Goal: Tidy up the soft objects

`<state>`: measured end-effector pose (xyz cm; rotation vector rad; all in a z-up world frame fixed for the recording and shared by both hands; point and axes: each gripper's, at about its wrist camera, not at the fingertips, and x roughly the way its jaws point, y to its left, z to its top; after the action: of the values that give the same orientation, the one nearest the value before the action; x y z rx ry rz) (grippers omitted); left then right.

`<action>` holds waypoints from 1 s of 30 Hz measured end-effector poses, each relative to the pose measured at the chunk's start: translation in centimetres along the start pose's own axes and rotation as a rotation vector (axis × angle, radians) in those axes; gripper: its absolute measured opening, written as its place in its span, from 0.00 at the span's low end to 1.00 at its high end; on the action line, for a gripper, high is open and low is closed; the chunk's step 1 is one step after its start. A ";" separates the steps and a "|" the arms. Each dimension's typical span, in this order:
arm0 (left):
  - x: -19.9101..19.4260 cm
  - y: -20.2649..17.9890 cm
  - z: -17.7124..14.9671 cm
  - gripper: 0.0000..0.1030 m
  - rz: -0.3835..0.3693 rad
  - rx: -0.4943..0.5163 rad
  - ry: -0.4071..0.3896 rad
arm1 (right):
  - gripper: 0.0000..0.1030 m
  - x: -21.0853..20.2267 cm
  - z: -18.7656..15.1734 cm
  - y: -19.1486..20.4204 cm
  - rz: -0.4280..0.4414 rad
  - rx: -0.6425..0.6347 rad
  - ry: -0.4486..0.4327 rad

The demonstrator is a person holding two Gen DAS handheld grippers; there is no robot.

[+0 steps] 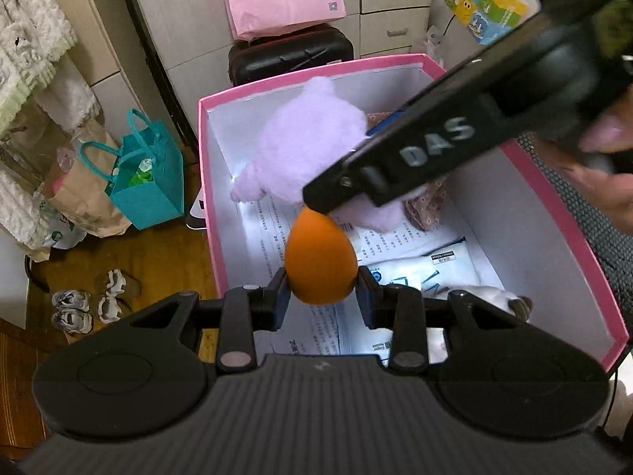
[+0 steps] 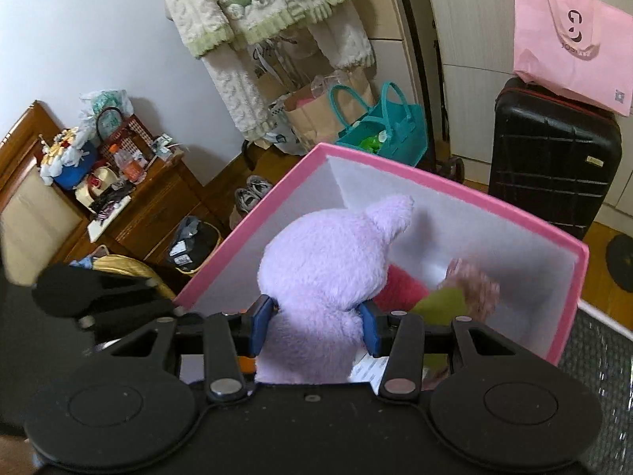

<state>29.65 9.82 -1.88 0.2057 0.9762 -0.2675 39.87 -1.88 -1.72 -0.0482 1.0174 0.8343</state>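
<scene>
- While both hands hang over the open box, the left gripper (image 1: 321, 297) has its jaws nearly closed on the wide end of a smooth orange egg-shaped sponge (image 1: 319, 261); the blue pads press it from either side.
- Its long axis runs straight away from the jaws, narrow tip pointing forward and down toward the printed white paper sheet (image 1: 273, 237) on the box floor.
- That tip lies just under the black finger of the right gripper (image 1: 379, 182), which crosses in front; whether they touch I cannot tell from this angle.
- Seen from the right wrist, the right gripper (image 2: 318, 326) has its jaws part-way open yet clamped on the lower body of a fluffy lilac plush animal (image 2: 328, 261), which rises upright ahead of them, ear toward the far corner.
- Both toys are already inside the rim of the pink cardboard box with white lining (image 1: 203, 150), so a release should drop each into it; the left hand's sponge sits nearer the near wall, the plush deeper in.
- Beyond the plush, a red fuzzy item (image 2: 399, 291) and a green-and-pink soft piece (image 2: 455, 297) lie against the far wall, blurred.
- Room for the sponge looks best on the bare paper to the left of the plush.
</scene>
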 end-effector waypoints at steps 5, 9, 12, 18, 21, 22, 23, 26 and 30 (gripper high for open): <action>0.1 -0.4 -0.1 0.40 -0.006 0.013 0.000 | 0.51 2.0 0.7 -0.7 0.015 -0.032 0.036; -0.1 -1.0 -0.2 0.56 0.017 0.053 -0.021 | 0.54 3.5 1.0 -0.7 0.041 -0.063 0.081; -0.7 -1.3 -0.5 0.57 0.030 0.059 -0.058 | 0.58 3.5 0.8 -0.3 0.046 -0.085 0.079; -3.5 -1.0 -1.6 0.60 0.038 0.041 -0.164 | 0.58 0.7 0.3 0.1 0.002 -0.119 0.002; -4.5 -0.9 -2.2 0.60 0.010 0.022 -0.181 | 0.58 -1.6 -0.2 0.5 -0.031 -0.138 -0.063; -4.7 -1.0 -2.4 0.60 0.002 0.021 -0.176 | 0.58 -2.5 -0.6 0.7 -0.043 -0.142 -0.086; -4.9 -1.1 -2.6 0.61 -0.004 0.021 -0.167 | 0.58 -3.3 -1.0 0.8 -0.051 -0.143 -0.104; -5.2 -1.0 -3.2 0.61 -0.038 -0.007 -0.150 | 0.58 -5.2 -2.5 1.2 -0.052 -0.145 -0.144; -5.8 -0.9 -4.1 0.71 -0.059 -0.042 -0.151 | 0.58 -6.9 -4.3 2.2 -0.082 -0.173 -0.171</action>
<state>23.12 10.89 0.70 0.1167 0.8379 -0.3114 33.63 -6.13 1.92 -0.1625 0.7758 0.8349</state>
